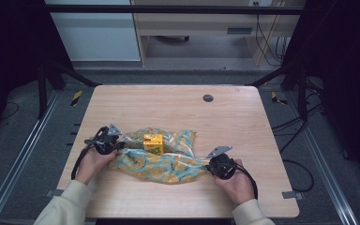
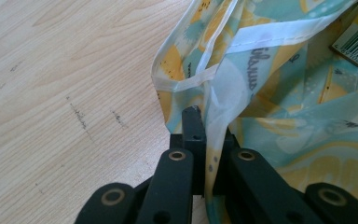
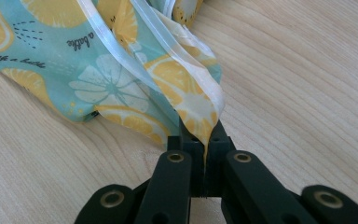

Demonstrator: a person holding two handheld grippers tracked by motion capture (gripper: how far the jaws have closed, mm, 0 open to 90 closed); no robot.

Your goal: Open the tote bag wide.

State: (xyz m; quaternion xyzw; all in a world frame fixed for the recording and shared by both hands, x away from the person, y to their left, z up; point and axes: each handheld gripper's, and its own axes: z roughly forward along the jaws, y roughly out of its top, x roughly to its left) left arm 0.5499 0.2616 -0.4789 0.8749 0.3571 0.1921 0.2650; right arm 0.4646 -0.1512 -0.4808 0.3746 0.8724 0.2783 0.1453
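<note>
The left tongs [image 1: 114, 146] are pinching the left hem of the thin teal plastic bag printed with orange slices [image 1: 168, 165], and the right tongs [image 1: 209, 165] are pinching its right corner. The bag is lying on the light wooden desk [image 1: 178, 105], a small yellow carton [image 1: 153, 143] resting in its folds. Risk: the slick film is likely to slip from either grip if pulled unevenly, tipping the carton out.
</note>
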